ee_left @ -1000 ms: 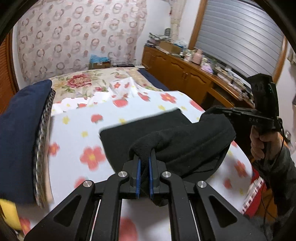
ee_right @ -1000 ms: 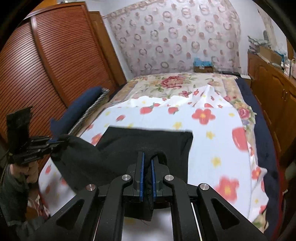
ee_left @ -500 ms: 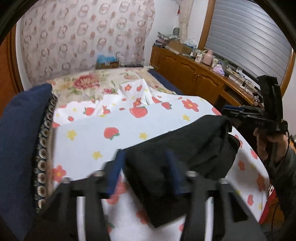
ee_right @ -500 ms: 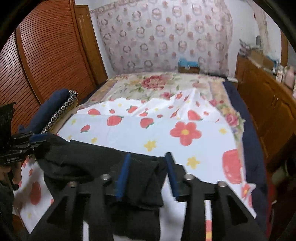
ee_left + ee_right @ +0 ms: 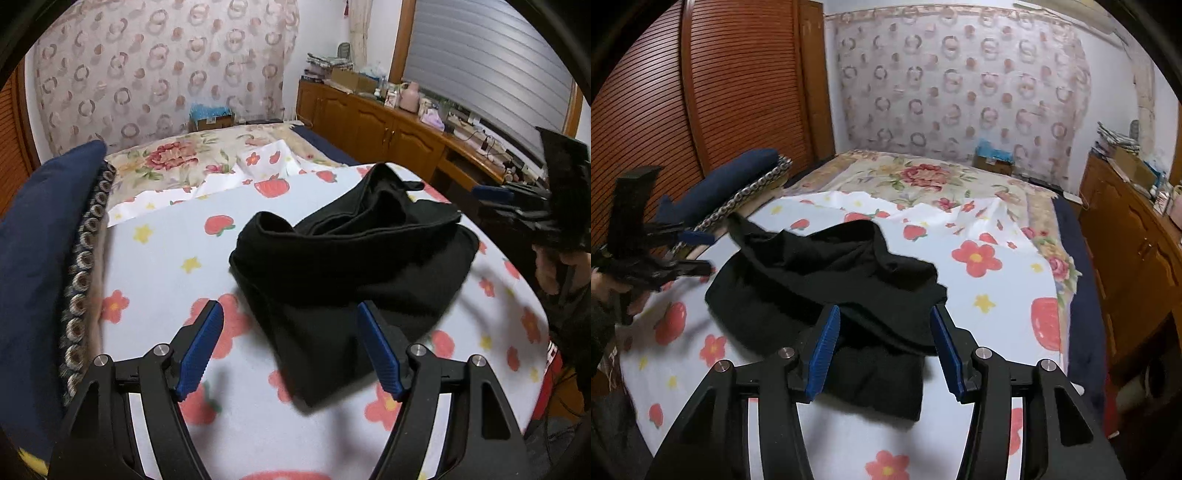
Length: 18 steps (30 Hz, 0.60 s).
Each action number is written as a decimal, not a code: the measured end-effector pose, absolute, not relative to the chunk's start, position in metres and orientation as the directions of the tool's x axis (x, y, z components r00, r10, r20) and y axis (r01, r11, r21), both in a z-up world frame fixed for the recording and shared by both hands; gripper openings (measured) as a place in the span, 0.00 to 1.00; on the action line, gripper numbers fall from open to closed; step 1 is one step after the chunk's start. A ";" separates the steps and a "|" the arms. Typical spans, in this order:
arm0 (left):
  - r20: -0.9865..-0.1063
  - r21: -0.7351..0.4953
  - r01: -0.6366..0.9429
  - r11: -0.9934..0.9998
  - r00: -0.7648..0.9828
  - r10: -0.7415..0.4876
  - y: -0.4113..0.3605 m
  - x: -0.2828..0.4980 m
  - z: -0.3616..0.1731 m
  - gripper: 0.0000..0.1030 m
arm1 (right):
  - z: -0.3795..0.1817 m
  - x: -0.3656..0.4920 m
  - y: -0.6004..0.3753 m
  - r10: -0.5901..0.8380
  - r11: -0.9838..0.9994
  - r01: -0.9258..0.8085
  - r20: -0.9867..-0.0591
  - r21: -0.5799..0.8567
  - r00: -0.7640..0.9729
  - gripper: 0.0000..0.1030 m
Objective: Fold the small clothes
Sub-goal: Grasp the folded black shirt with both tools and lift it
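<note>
A bed [image 5: 155, 258] fills both views, covered by a white sheet [image 5: 990, 295] printed with red flowers, strawberries and yellow stars, with a floral blanket [image 5: 923, 173] beyond it. A navy pillow [image 5: 40, 229] lies along the bed's left edge. Wooden cabinets [image 5: 369, 125] line the right wall. The black garment [image 5: 354, 266] lies loosely heaped on the sheet near the foot of the bed, its upper layer rumpled over a flatter lower layer. The left claw [image 5: 290, 350] hangs just above the garment's near corner, its jaws opening, the blue pads clear of the cloth. The right claw [image 5: 884, 350] is likewise opening, with the garment's edge lying between its pads but not pinched.
</note>
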<state>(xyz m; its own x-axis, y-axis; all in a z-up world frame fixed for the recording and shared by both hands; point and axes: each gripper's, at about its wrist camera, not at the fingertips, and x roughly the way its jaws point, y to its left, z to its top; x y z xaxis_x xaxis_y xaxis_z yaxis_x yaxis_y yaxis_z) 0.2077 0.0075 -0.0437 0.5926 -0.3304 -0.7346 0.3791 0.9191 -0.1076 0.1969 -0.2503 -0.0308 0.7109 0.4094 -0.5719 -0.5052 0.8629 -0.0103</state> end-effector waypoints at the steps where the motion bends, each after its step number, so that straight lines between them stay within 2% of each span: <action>1: -0.737 -0.108 0.378 0.919 0.590 -0.330 0.005 0.214 -0.045 0.73 | -0.033 0.196 -0.249 0.410 0.855 -0.518 -0.586 -0.020 0.699 0.53; 6: -0.738 -0.101 0.368 0.924 0.595 -0.318 -0.001 0.244 -0.048 0.73 | -0.053 0.219 -0.244 0.333 0.863 -0.500 -0.660 -0.074 0.673 0.53; 11: -0.736 -0.121 0.334 0.935 0.602 -0.310 0.004 0.268 -0.052 0.73 | -0.046 0.265 -0.248 0.359 0.875 -0.484 -0.653 -0.012 0.667 0.53; 13: -0.731 -0.101 0.307 0.946 0.623 -0.280 0.008 0.275 -0.054 0.73 | -0.040 0.281 -0.249 0.414 0.858 -0.513 -0.638 0.035 0.649 0.36; 14: -0.734 -0.078 0.285 0.955 0.632 -0.249 0.009 0.278 -0.056 0.73 | -0.039 0.289 -0.250 0.448 0.843 -0.533 -0.636 0.068 0.629 0.08; 15: -0.740 -0.057 0.252 0.966 0.639 -0.211 0.012 0.283 -0.058 0.73 | -0.037 0.301 -0.252 0.497 0.821 -0.556 -0.639 0.129 0.587 0.05; 18: -0.744 -0.071 0.219 0.973 0.639 -0.198 0.021 0.289 -0.061 0.73 | -0.032 0.325 -0.263 0.511 0.833 -0.521 -0.617 0.185 0.599 0.05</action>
<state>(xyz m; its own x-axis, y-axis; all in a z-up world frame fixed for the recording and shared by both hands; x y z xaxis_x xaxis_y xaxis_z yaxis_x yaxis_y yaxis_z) 0.2888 0.0215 -0.0609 0.6386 -0.1980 -0.7436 0.2186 0.9732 -0.0714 0.3251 -0.2627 -0.0321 0.5986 0.5111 -0.6168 -0.5209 0.8333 0.1850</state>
